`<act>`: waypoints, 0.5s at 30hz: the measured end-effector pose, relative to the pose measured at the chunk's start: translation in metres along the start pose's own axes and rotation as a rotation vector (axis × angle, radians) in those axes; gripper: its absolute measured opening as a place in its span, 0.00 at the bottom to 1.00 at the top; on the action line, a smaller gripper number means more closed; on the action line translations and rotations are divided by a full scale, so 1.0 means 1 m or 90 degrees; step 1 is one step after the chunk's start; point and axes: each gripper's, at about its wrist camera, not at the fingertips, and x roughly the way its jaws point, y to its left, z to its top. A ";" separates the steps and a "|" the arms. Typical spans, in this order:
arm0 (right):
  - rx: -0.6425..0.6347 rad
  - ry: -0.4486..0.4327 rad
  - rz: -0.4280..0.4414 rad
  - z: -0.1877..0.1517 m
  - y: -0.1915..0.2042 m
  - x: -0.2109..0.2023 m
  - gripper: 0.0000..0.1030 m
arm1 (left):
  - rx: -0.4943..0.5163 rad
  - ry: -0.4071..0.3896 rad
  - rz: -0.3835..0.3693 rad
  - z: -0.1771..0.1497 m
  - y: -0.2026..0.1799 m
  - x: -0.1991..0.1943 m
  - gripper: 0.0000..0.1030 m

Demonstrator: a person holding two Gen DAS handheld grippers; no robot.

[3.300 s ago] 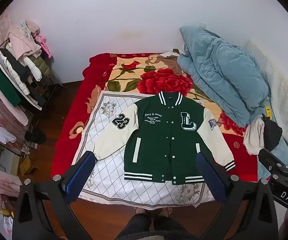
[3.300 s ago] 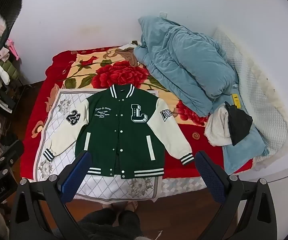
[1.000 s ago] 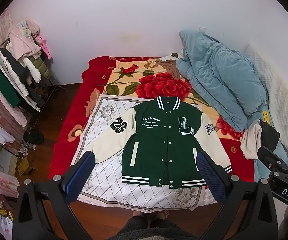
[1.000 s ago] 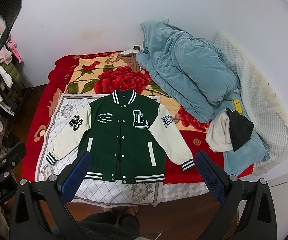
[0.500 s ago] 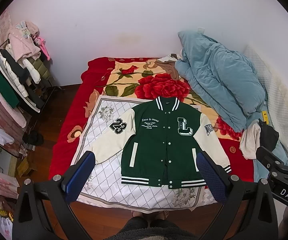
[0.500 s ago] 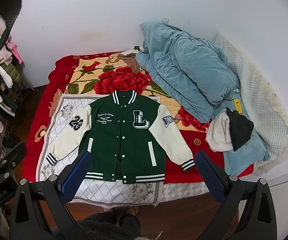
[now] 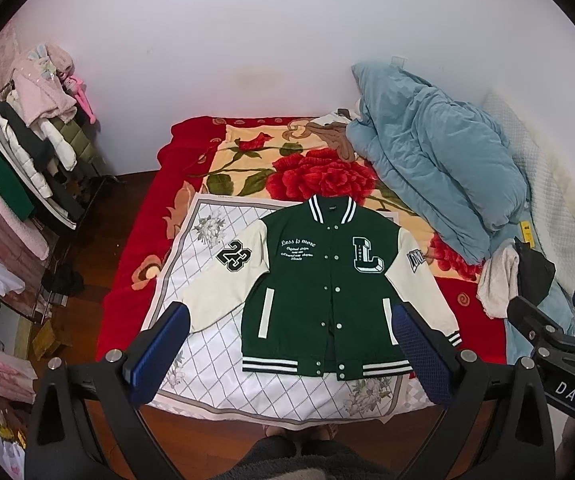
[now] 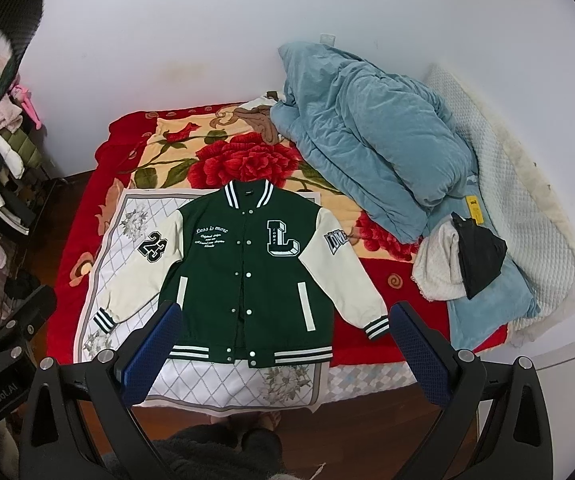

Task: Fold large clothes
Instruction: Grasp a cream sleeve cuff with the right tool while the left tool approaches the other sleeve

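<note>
a: what changed? i see the bed (image 7: 135,280) sitting lower in both views than a moment ago.

b: i pulled back; nothing folded yet. one varsity jacket (image 8: 247,272) lies flat on one white quilted mat (image 7: 207,360), two sleeves spread. left gripper (image 7: 287,354) and right gripper (image 8: 283,354): jaws wide apart, empty.

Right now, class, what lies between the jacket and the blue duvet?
Only the rose blanket; the jacket and duvet lie apart. The right wrist view shows it best.
</note>
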 end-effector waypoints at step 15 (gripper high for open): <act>0.333 0.176 -0.019 -0.061 -0.120 0.261 0.43 | 0.033 0.002 0.138 0.007 -0.005 0.223 1.00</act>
